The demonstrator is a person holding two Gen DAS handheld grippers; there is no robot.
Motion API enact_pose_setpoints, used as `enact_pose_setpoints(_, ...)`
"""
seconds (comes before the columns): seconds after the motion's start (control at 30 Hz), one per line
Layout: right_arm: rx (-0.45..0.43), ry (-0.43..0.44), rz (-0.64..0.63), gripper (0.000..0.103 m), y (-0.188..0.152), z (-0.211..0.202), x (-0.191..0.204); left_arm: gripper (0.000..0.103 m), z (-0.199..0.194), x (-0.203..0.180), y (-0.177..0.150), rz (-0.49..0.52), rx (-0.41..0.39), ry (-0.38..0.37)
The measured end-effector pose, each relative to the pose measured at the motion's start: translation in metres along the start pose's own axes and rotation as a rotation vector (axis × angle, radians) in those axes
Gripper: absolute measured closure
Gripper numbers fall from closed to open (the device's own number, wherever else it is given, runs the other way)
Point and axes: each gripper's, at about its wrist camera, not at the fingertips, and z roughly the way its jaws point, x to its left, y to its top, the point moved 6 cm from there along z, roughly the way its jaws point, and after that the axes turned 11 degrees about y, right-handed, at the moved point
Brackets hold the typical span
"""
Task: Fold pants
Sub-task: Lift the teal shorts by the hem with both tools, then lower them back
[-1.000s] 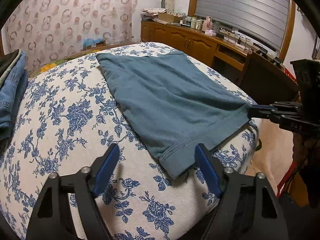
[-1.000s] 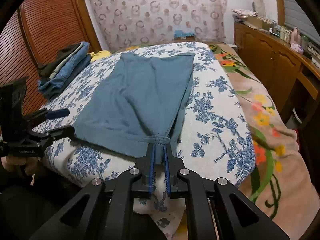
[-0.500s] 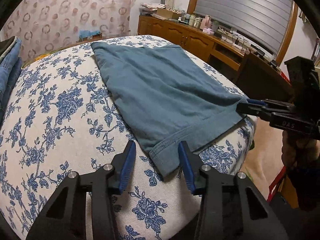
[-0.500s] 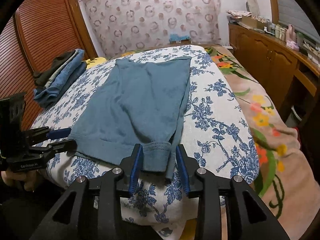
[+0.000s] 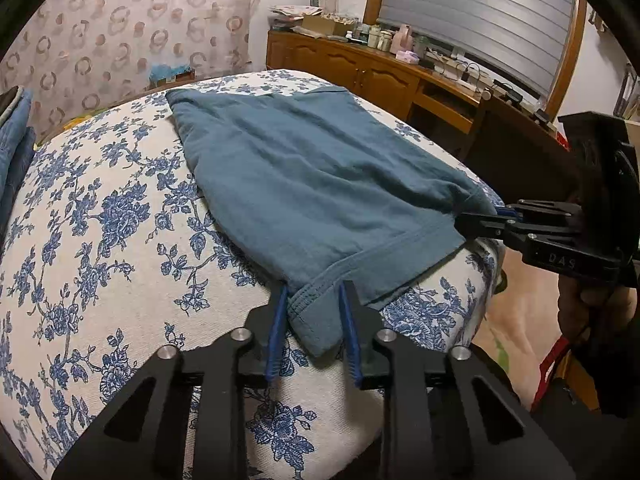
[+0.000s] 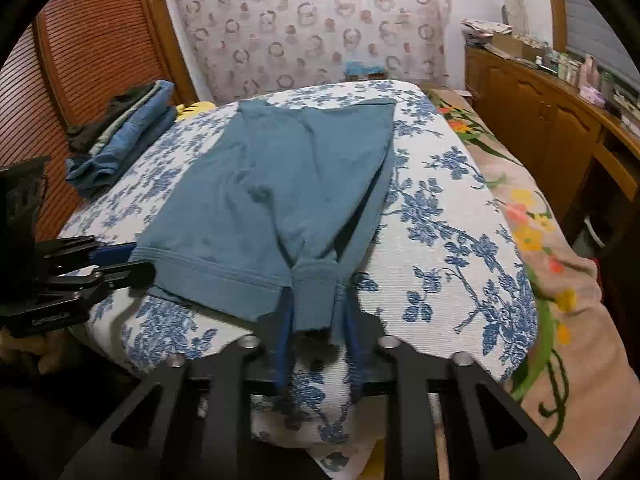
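Teal pants (image 5: 304,184) flat on floral bed (image 5: 100,240), each tool clamping 1 hem corner.

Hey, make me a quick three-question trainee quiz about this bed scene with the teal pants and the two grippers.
1. True or false: the teal cotton pants lie on a bare wooden floor.
2. What sits between the blue pads of the left gripper? A) a pillow B) a hem corner of the pants C) nothing
3. Fill in: the folded stack of denim clothes rests near the ____ louvred doors.

Key: 1 false, they lie on the blue floral bedspread; 2 B; 3 wooden.
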Motion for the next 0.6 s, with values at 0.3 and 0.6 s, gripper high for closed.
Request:
enact_pose_setpoints(0.3,-0.13,0.05,-0.057,0.09,0.039,-0.036,0.015,0.091,-0.06,0.005,0.045,-0.007,-0.174,-0.009)
enact_pose_setpoints(0.6,-0.293,0.126,-0.186,0.089,0.086,-0.102,0.064,0.091,-0.16,0.033,0.088,-0.035,-0.396,0.001)
